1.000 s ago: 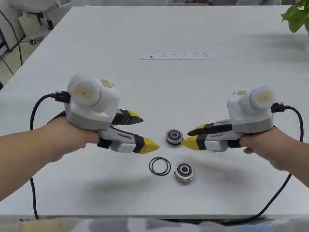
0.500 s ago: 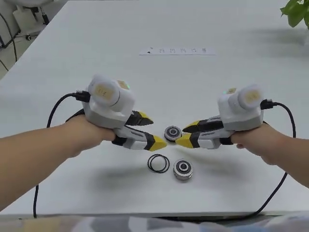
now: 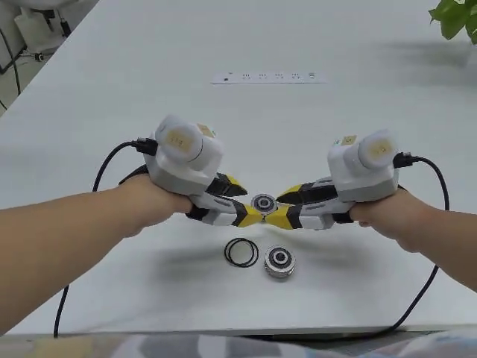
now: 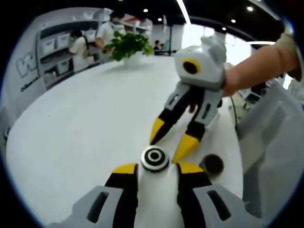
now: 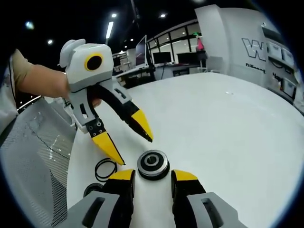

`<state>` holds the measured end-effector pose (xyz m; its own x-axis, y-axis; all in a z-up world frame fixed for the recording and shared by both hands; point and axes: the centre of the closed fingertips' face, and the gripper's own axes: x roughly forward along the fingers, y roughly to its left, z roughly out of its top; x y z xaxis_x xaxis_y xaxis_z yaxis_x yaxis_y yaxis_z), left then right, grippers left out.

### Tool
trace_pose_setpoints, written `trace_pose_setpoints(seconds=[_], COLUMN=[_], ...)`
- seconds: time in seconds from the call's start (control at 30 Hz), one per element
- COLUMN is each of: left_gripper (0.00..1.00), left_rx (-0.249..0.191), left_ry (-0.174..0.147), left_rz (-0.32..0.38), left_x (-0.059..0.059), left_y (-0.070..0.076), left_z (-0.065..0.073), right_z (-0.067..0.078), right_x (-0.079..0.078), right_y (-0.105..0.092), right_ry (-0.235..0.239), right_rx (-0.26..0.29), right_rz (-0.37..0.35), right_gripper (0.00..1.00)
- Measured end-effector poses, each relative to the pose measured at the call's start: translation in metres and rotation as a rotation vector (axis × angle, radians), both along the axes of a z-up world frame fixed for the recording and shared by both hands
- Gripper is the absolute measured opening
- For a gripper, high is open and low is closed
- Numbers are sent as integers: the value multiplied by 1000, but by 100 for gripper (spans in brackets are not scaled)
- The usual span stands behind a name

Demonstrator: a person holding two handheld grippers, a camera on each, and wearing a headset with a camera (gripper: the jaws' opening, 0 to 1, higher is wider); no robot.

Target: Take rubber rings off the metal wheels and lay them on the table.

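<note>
Both part-open, empty: left tongs (image 3: 246,200) and right tongs (image 3: 281,205) flank far wheel (image 3: 264,203). Stripping looks about to start; next, one clamps, other peels.

A white table (image 3: 149,89) carries a power strip (image 3: 268,77) at its far side and a potted plant (image 3: 453,16) at its far right corner; shelves (image 4: 59,45) stand beyond it, under ceiling lights (image 4: 249,8).
</note>
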<state>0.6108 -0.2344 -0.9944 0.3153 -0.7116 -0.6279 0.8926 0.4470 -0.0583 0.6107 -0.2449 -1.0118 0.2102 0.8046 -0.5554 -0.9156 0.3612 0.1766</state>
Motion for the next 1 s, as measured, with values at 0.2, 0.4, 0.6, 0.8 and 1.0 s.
trace_pose_setpoints(seconds=[0.2,0.4,0.6,0.8,1.0], left_gripper=[27,23,17,14,14], left_rx=[-10,8,41,99,102], left_ry=[4,4,-30,-93,-99], left_rz=[2,5,-1,-46,-39], left_x=[5,8,10,9,11], left_y=[-7,-8,-8,-10,-10], left_z=[-3,-7,-5,-6,-7], right_z=[-1,-2,-3,-3,-4], right_x=[0,0,3,2,3], right_y=[-1,-4,-7,-6,1], right_ry=[-3,-1,-5,-7,-24], right_rx=[-1,1,-1,0,0], right_rz=[2,0,-3,-6,-4], right_gripper=[28,28,28,28,29])
